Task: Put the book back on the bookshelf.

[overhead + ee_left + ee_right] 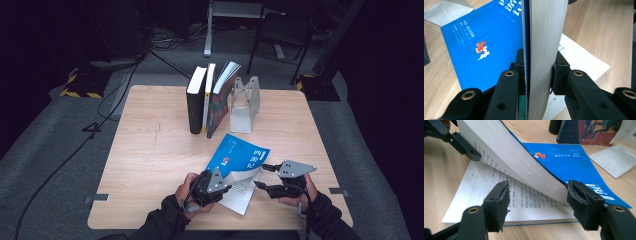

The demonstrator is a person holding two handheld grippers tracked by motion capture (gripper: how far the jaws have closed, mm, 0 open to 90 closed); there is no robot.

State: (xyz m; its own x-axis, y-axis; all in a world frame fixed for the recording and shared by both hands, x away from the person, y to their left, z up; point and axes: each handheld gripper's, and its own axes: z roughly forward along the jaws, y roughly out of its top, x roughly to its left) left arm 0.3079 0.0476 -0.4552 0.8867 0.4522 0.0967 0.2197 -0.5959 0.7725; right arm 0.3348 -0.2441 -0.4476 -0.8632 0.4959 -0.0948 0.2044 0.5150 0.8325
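A blue-covered book [240, 152] lies open near the front of the wooden table [150, 150]. My left gripper [227, 186] is shut on the blue cover together with a thick block of pages [544, 37], holding them raised on edge. The lower printed pages [499, 187] stay flat on the table. My right gripper [261, 176] stands open at the book's right edge. Its pads [499, 205] are spread apart in front of the curving page block [519, 162] and touch nothing. In the right gripper view the left gripper's jaw [461, 143] shows at the top left, pinching the pages.
Three books [207, 100] stand upright at the back centre, leaning against a grey metal bookend [245, 102]. The bookend's flat base [614, 160] reaches toward the blue book. A chair and cables sit on the floor beyond the table.
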